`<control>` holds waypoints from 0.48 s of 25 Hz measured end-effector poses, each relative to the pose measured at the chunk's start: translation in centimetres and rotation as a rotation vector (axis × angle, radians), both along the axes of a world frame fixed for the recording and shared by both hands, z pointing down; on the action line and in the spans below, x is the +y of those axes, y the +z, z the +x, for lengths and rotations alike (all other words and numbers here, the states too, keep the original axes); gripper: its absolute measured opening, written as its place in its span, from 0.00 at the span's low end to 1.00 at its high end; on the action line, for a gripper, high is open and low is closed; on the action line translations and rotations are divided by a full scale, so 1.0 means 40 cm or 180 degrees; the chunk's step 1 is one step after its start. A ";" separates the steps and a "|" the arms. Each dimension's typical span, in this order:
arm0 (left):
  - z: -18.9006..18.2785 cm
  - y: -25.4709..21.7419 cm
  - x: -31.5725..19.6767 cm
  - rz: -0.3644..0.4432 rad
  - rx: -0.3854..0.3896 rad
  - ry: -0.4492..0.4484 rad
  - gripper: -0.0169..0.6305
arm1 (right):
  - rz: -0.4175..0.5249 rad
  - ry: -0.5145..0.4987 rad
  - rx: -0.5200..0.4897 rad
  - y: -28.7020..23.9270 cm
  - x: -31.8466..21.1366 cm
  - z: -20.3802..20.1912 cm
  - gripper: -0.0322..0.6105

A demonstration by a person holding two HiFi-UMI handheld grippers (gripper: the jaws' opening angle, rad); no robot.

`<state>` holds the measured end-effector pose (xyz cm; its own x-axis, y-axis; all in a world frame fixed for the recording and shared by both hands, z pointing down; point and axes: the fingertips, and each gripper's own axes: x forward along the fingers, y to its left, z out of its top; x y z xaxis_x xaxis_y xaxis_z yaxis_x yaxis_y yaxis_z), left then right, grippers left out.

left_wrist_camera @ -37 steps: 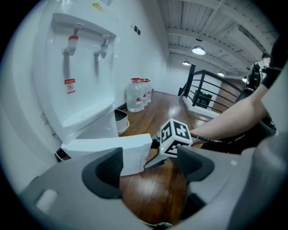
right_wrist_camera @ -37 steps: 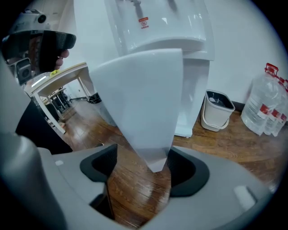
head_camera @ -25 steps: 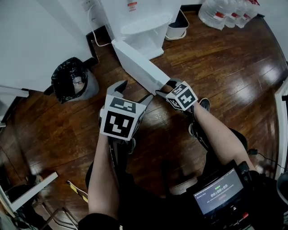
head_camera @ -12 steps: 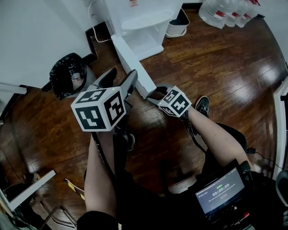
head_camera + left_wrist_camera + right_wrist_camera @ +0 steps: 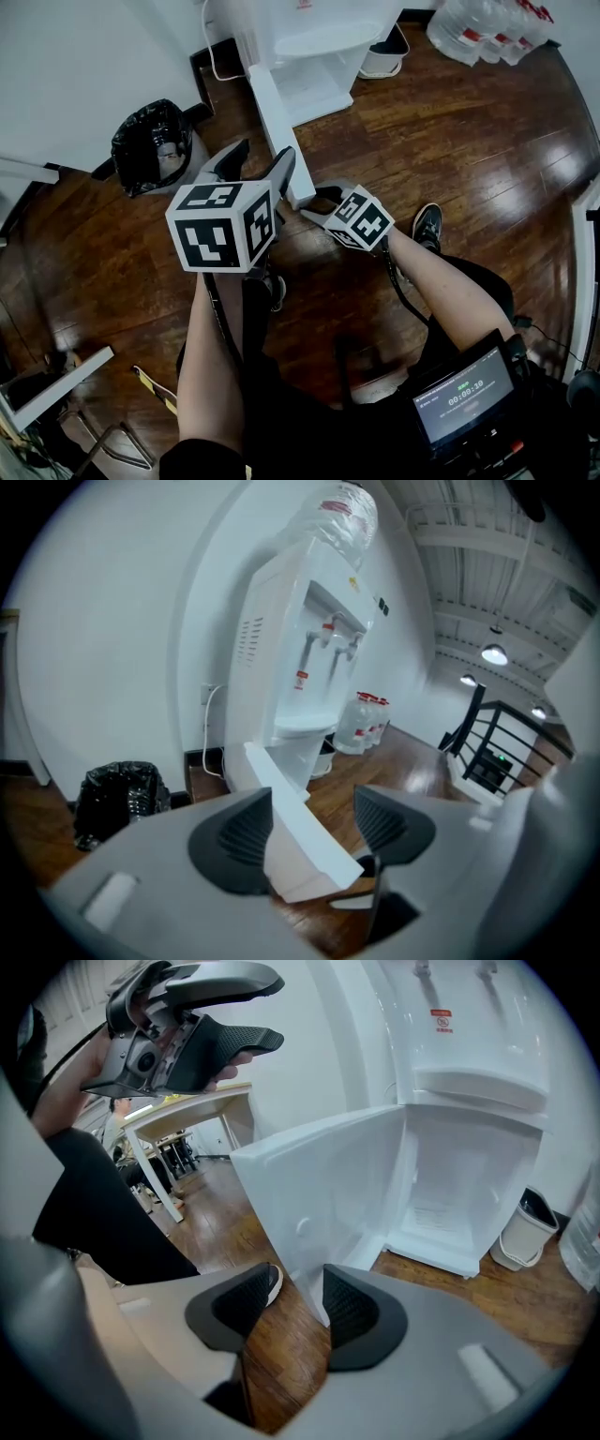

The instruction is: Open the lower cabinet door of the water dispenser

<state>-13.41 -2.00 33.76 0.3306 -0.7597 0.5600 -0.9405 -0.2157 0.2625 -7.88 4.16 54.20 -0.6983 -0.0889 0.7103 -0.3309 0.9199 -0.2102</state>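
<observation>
Door (image 5: 274, 127) swung wider vs 1 s ago, so dispenser (image 5: 309, 23) cabinet looks fully open; its free edge sits between R gripper (image 5: 314, 204) jaws, narrowly apart, while L gripper (image 5: 264, 152) is wide and empty just beside it.

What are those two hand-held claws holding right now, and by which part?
Nothing is gripped. The right gripper has its jaws apart astride the free edge of the white lower cabinet door; the left gripper is open and empty.
</observation>
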 end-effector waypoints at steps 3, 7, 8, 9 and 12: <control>-0.046 -0.001 0.001 0.0012 -0.0016 -0.0173 0.48 | -0.0014 -0.0019 -0.0027 -0.001 0.014 -0.028 0.33; -0.099 -0.002 0.004 0.0014 0.0133 -0.0431 0.48 | -0.0040 -0.0041 -0.0077 -0.002 0.028 -0.068 0.31; -0.103 0.001 0.006 -0.0003 0.0162 -0.0438 0.47 | -0.0057 -0.0037 -0.0095 -0.003 0.031 -0.077 0.31; -0.105 0.005 0.009 -0.0020 0.0175 -0.0427 0.47 | -0.0082 -0.0027 -0.0118 -0.004 0.034 -0.087 0.31; -0.111 0.011 0.018 -0.0049 0.0145 -0.0396 0.47 | -0.0160 0.0006 -0.0183 -0.008 0.040 -0.111 0.30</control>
